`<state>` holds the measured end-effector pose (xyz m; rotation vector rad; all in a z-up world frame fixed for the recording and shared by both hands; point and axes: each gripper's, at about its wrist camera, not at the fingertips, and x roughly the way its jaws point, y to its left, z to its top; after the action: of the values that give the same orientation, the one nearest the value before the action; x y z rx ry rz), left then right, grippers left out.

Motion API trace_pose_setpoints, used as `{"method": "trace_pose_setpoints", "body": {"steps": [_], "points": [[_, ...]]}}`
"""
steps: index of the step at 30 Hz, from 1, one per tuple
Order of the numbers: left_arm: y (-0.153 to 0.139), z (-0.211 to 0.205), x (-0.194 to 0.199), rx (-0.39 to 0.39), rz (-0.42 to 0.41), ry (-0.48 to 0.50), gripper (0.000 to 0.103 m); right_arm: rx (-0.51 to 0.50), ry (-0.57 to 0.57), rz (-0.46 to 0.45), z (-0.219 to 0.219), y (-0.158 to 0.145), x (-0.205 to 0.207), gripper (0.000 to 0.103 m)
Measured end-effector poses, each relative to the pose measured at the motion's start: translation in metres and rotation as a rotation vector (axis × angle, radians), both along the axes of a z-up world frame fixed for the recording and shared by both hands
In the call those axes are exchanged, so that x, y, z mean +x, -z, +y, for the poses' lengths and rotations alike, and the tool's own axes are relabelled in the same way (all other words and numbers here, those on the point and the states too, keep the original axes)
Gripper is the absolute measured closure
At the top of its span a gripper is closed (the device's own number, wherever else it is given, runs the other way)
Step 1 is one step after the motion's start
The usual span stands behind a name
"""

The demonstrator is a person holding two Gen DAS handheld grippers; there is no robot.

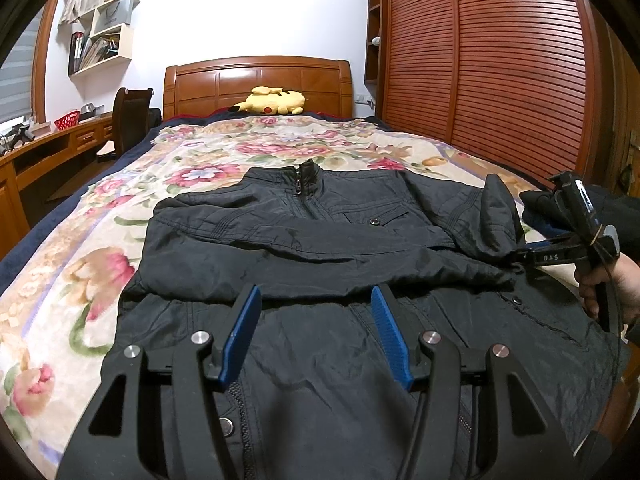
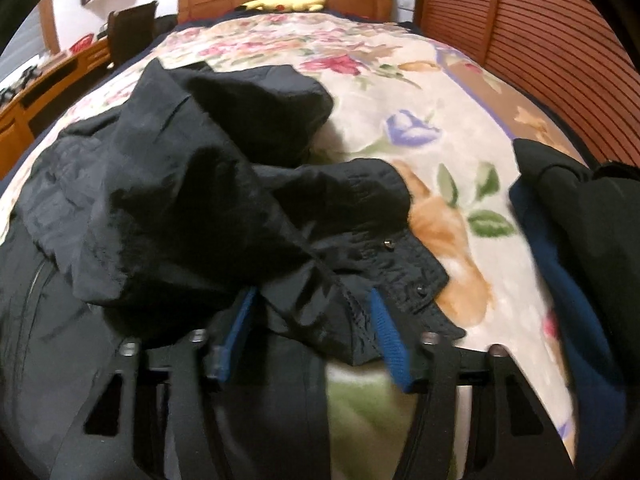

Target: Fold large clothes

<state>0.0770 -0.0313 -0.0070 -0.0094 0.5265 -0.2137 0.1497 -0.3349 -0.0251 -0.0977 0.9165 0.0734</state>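
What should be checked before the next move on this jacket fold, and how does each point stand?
1. Jacket lies front up on the blanket: ok.
2. Folded sleeve lies across the chest: ok.
3. Left gripper jaws open and empty: ok.
4. Cuff fabric between the right gripper jaws: ok.
5. Right jaws pressing the cuff: cannot tell.
6. Dark clothes pile apart from the cuff: ok.

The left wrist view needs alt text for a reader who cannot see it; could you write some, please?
A black jacket lies on a floral bedspread, the open left gripper over its hem. At right, the right gripper meets a sleeve.
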Motion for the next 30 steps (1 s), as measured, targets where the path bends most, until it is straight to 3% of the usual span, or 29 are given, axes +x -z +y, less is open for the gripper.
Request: {"method": "trace_pose_setpoints", "body": {"steps": [2,5,15,23,30], "points": [[0.0,0.0,0.0,0.0,0.0,0.0,0.047,-0.041,-0.019,0.002,0.006,0.0,-0.002,0.079],[0.0,0.0,0.0,-0.002,-0.001,0.001,0.047,-0.13,-0.065,0.01,0.02,-0.001,-0.006,0.091],[-0.006,0.01,-0.005,-0.012,-0.014,0.001,0.047,-0.177,-0.146,-0.185,0.069,-0.068,-0.035,0.096],[-0.01,0.029,-0.012,-0.018,-0.026,-0.022,0.047,-0.184,-0.283,-0.274,0.141,-0.091,-0.037,0.097],[-0.012,0.05,-0.015,-0.034,-0.03,-0.057,0.047,-0.159,-0.389,-0.323,0.203,-0.093,-0.04,0.097]]}}
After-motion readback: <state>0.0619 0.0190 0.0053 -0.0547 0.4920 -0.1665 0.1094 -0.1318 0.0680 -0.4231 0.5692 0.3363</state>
